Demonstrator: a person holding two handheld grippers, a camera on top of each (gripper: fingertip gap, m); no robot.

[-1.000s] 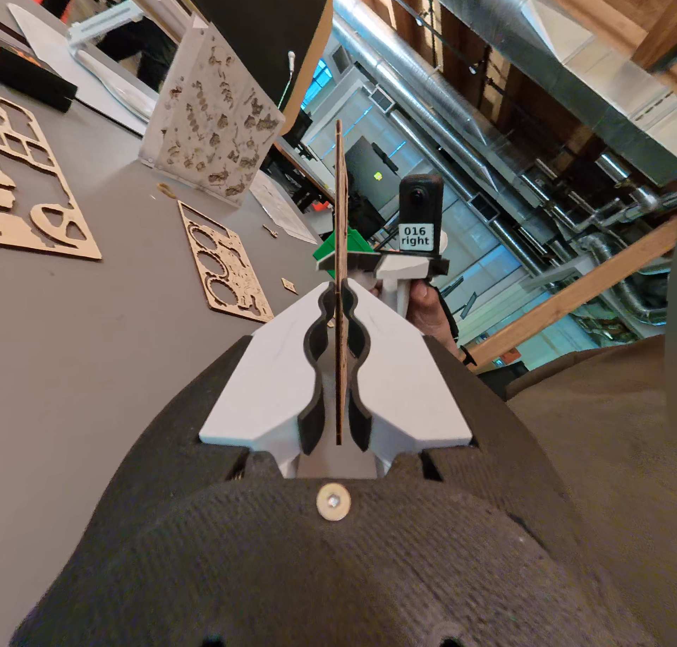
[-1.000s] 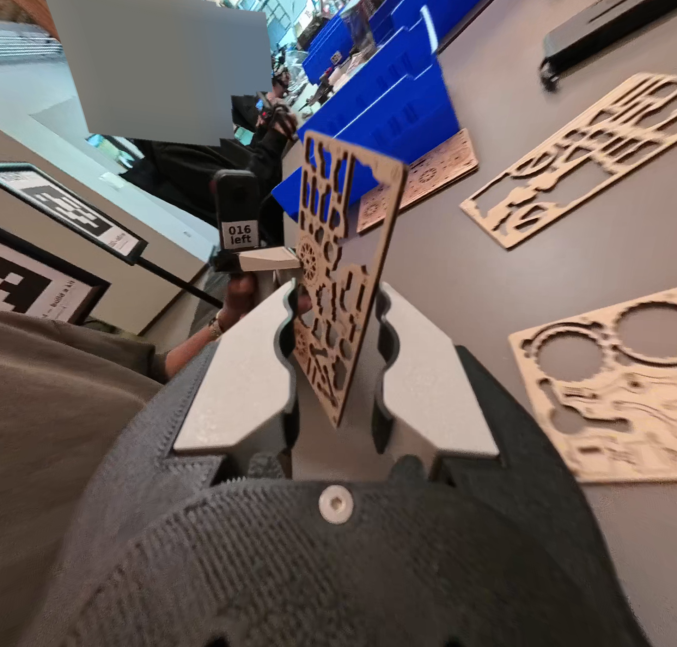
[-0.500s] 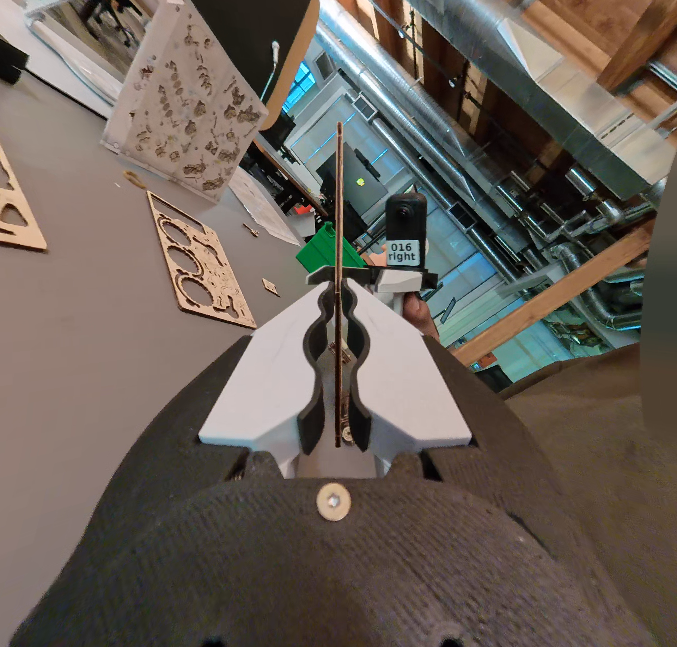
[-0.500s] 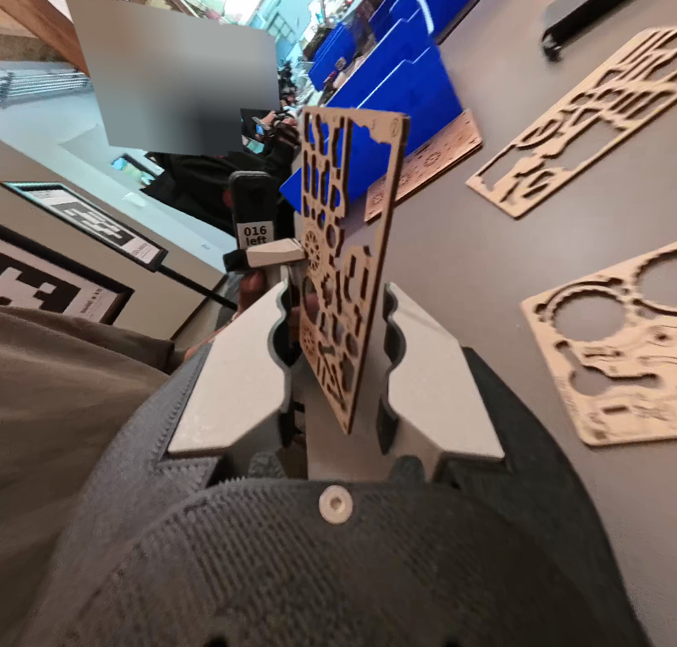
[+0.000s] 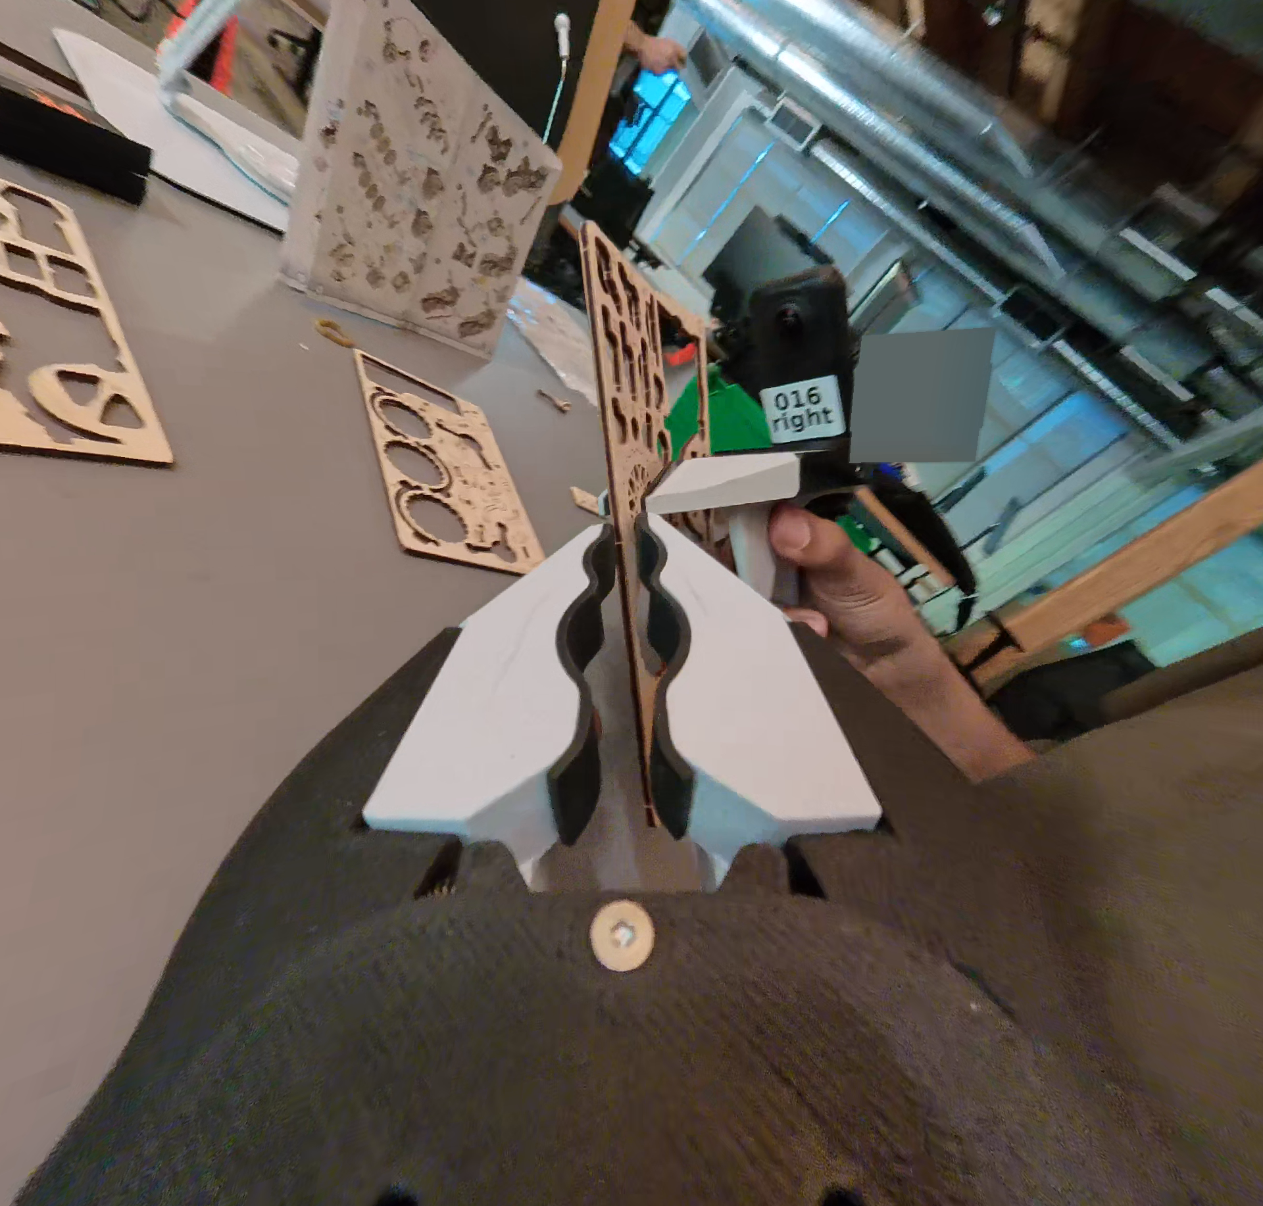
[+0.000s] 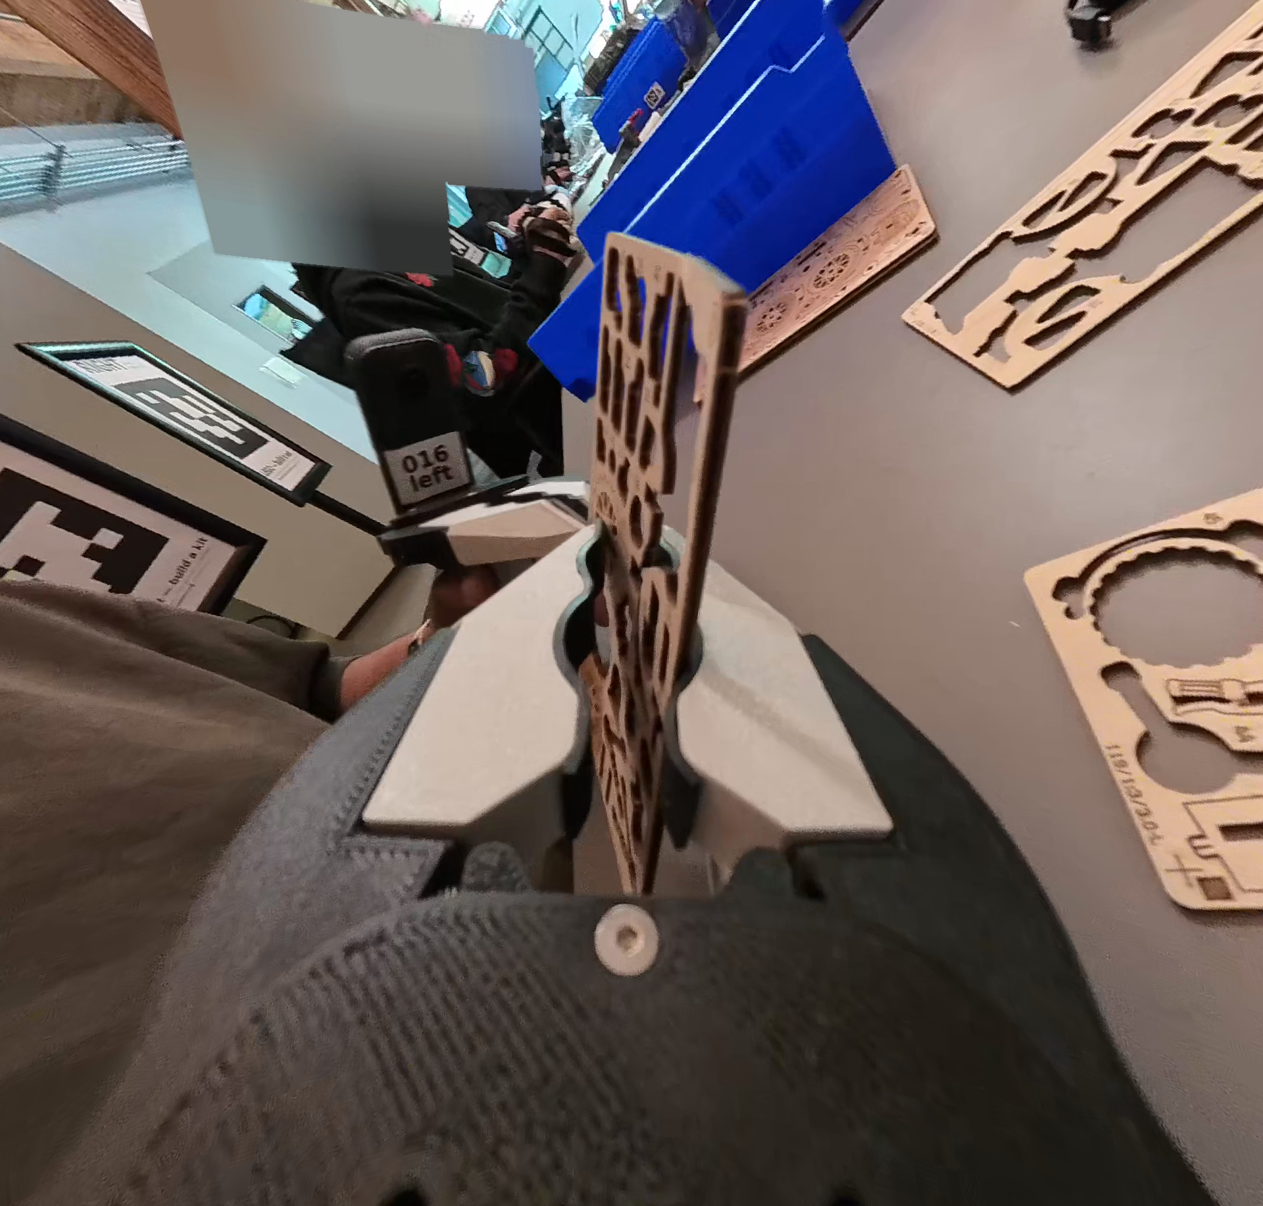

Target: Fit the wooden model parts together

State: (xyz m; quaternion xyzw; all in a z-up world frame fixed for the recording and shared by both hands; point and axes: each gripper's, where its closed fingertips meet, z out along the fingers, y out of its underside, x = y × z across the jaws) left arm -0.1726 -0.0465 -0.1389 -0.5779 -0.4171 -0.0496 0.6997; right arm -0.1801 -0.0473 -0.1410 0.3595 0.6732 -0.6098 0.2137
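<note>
Plywood sheet [image 6: 656, 558] now pinched by both tools, right tool [image 6: 632, 640] newly closed on it, left tool [image 5: 623, 626] still clamping

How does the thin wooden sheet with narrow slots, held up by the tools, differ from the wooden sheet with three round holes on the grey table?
The thin wooden sheet with narrow slots stands upright in the air; the wooden sheet with three round holes lies flat on the grey table. The slotted sheet is gripped by the left tool and right tool; the round-holed one is untouched. Both are pale, thin cut-out wood.
</note>
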